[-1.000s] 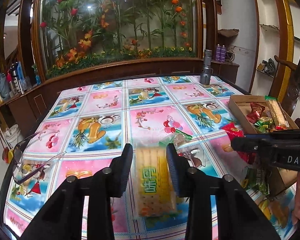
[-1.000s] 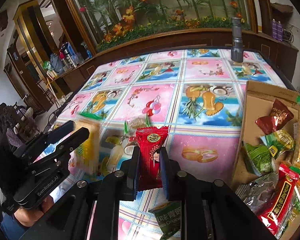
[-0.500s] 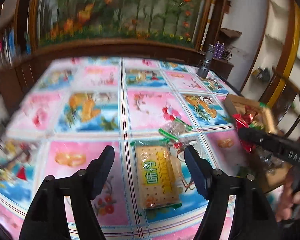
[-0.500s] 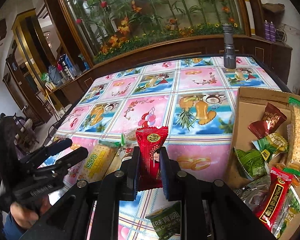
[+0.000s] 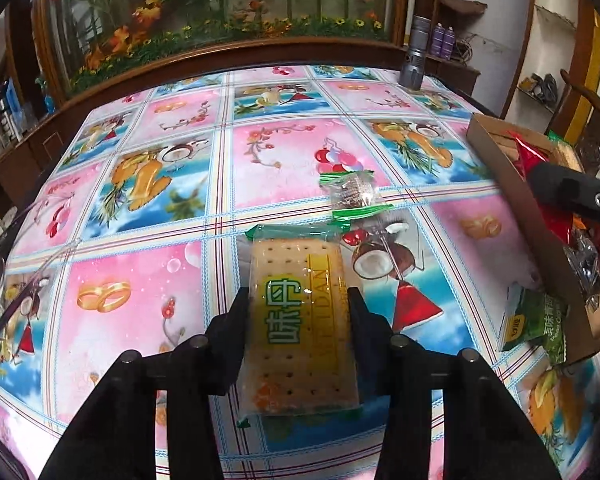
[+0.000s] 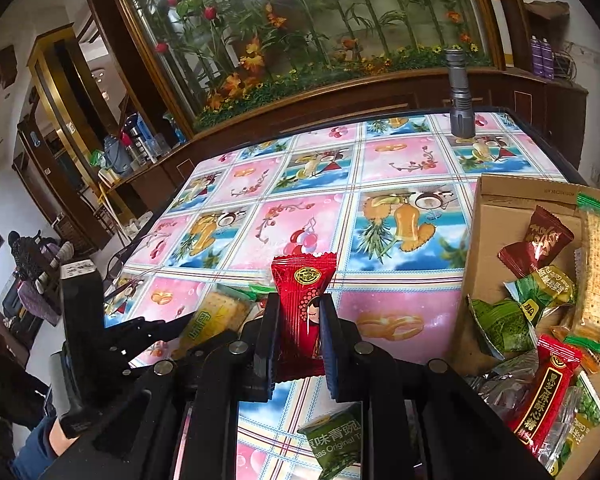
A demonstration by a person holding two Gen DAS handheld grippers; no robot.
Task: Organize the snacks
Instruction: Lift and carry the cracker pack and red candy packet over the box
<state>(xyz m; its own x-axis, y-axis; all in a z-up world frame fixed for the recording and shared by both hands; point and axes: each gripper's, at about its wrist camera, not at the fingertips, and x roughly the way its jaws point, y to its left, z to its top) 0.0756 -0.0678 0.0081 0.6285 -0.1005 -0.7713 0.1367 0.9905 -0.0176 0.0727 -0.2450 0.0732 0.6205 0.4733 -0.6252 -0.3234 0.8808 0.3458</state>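
Note:
A yellow cracker pack (image 5: 300, 320) lies flat on the patterned tablecloth (image 5: 148, 280). My left gripper (image 5: 298, 300) straddles it and its jaws are closing, one finger on each long side, pads not clearly pressing. The right wrist view shows that gripper (image 6: 172, 326) low at the left beside the same cracker pack (image 6: 216, 316). My right gripper (image 6: 298, 312) is shut on a red candy packet (image 6: 302, 280), held upright above the table. A cardboard box (image 6: 496, 216) of snacks stands to the right.
A clear packet with green ends (image 5: 354, 194) lies beyond the crackers. A green pea packet (image 5: 532, 320) rests against the box (image 5: 496, 152). A grey flashlight (image 5: 414, 56) stands at the far edge. Eyeglasses (image 5: 4, 264) lie at the left edge.
The left gripper set the cracker pack down on the table, opened wide, then sank lower and narrowed around it. The right gripper kept still with the red packet.

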